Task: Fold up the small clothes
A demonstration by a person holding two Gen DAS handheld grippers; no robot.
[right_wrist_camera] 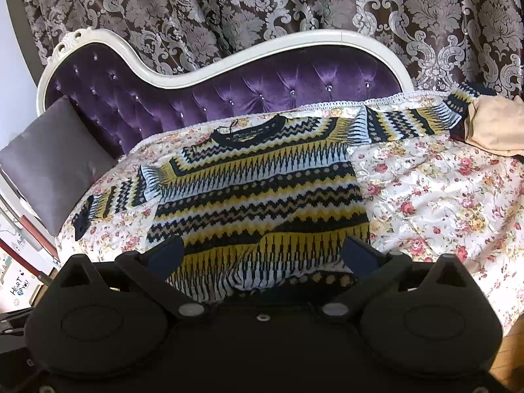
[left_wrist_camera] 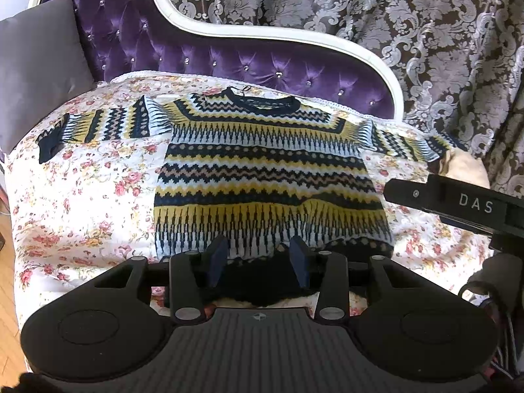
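Note:
A knitted sweater (left_wrist_camera: 262,170) with yellow, navy and white zigzag bands lies flat on a floral blanket (left_wrist_camera: 85,196), sleeves spread out to both sides and neckline at the far side. My left gripper (left_wrist_camera: 258,262) is open over the near hem, its blue pads on either side of the dark hem band. In the right wrist view the same sweater (right_wrist_camera: 255,196) lies below my right gripper (right_wrist_camera: 263,255), which stands wide open above the hem's right part, where the knit is slightly rumpled. The right gripper's black housing (left_wrist_camera: 458,203) shows at the right of the left wrist view.
The blanket covers a purple tufted chaise (right_wrist_camera: 229,91) with a white frame. A grey cushion (right_wrist_camera: 55,160) leans at its left end, and a beige cloth (right_wrist_camera: 491,127) lies at the right end by the sleeve. A patterned curtain (right_wrist_camera: 294,6) hangs behind. Wooden floor (left_wrist_camera: 6,278) is to the left.

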